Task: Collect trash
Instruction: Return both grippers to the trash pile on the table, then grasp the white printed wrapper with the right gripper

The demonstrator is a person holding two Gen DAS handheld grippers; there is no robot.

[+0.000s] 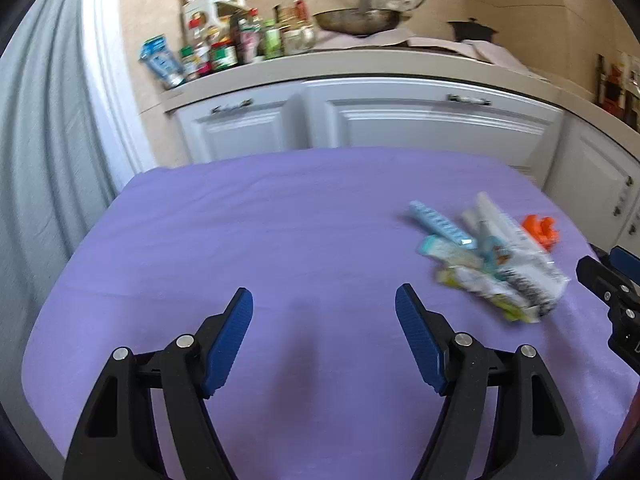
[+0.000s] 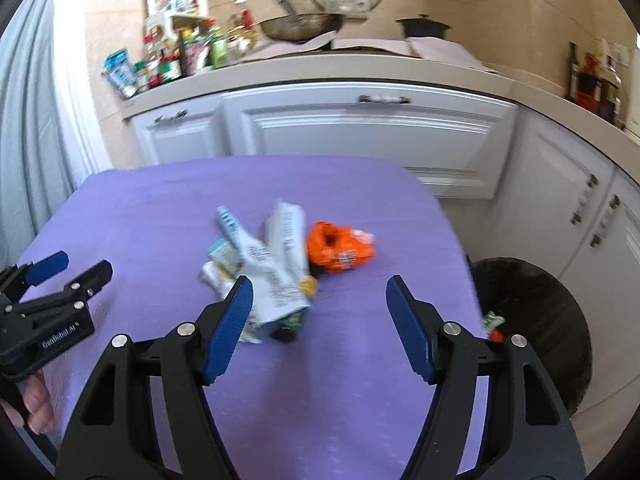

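Purple-covered table fills both views; black bin stands on the floor off its right edge, a scrap or two inside. Wrapper pile with an orange packet touching its right side lies mid-table. Left gripper and right gripper hover, jaws wide, empty, the right one just short of the pile.

A heap of crumpled wrappers is lying on the purple-covered worktop, white, pale blue and yellow-green pieces overlapping. An orange wrapper is sitting crumpled at the heap's far right edge, touching it. Both are blurring slightly.
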